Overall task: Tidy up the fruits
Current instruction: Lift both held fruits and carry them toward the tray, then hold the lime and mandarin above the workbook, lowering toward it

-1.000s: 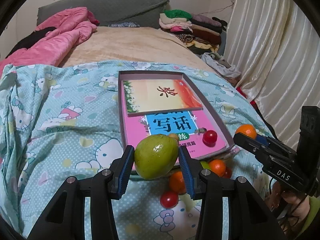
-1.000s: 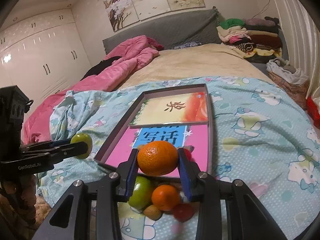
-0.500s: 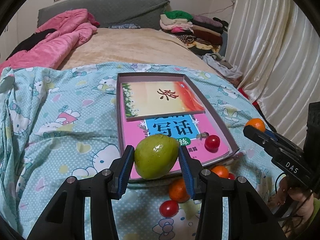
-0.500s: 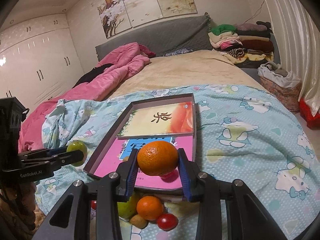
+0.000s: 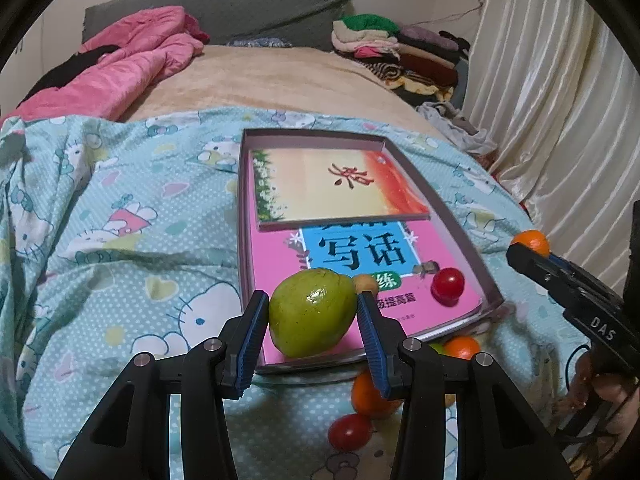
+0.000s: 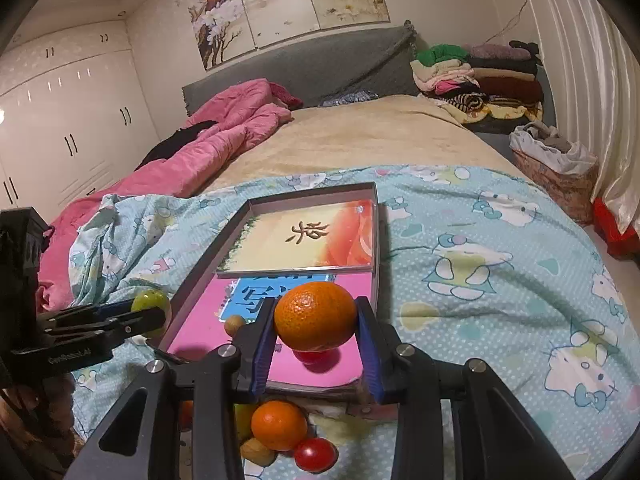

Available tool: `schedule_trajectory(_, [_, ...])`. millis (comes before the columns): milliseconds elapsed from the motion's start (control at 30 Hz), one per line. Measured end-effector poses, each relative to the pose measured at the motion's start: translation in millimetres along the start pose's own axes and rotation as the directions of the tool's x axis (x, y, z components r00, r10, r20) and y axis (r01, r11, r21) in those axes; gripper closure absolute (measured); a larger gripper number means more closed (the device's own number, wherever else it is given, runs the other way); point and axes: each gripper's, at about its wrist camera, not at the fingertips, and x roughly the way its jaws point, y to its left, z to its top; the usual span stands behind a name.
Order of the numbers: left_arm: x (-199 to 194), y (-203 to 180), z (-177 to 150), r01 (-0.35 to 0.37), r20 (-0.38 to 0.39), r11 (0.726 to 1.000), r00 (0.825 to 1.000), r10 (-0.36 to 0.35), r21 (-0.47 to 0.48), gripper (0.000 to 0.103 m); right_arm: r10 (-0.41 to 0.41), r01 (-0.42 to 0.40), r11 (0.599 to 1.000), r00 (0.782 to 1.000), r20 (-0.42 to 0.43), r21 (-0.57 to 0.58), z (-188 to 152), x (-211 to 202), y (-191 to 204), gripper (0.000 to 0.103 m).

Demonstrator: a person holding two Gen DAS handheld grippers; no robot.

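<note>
My left gripper [image 5: 312,312] is shut on a green pear-like fruit [image 5: 312,312], held over the near edge of a shallow grey box [image 5: 246,208] that holds two books. My right gripper [image 6: 316,322] is shut on an orange [image 6: 316,316] above the same box's near end [image 6: 304,390]. Inside the box a red cherry tomato [image 5: 448,284] and a small tan fruit [image 5: 366,282] lie on the pink book [image 5: 276,260]. Loose on the blanket in front of the box lie an orange [image 6: 278,424], a tomato [image 6: 316,454], a tan fruit [image 6: 258,452] and a green fruit, partly hidden.
The box sits on a light blue cartoon-print blanket [image 5: 120,240] over a bed. A pink quilt [image 6: 224,136] lies at the far left, folded clothes [image 6: 472,76] at the head. Curtains [image 5: 560,100] hang on the right. A hand [image 5: 600,392] holds the right gripper.
Both views have shifted so the box lies more underneath the held fruits, with more of its near end showing. The grips on the green fruit and the orange are unchanged.
</note>
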Motion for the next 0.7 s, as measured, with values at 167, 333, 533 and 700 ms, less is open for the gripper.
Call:
schedule_trajectory(167, [8.2,1.6,0.2,0.000,-0.011,1.000,1.000,0.000,-0.007,0.056,-0.005,0.005,1.000,1.000,-0.017,0.006,-3.2,5.5,-1.6,0.065])
schedule_trajectory(333, [16.1,2.3,0.7,-0.002,-0.021,1.000,1.000,0.002,0.003,0.056,-0.006,0.006,1.000,0.999,-0.034,0.004,-6.5,9.5,-1.1,0.065])
schedule_trajectory(533, [25.3,-0.5,-1.8,-0.007,-0.042,1.000,0.999,0.008,0.022,0.056,-0.008,0.008,1.000,0.999,-0.052,-0.006,-10.6,13.9,0.7,0.065])
schedule_trajectory(700, [30.3,-4.0,-4.9,-0.018,-0.049,0.999,0.999,0.020,0.051,0.056,-0.017,0.016,1.000,0.998,-0.068,-0.004,-13.3,18.7,-0.5,0.065])
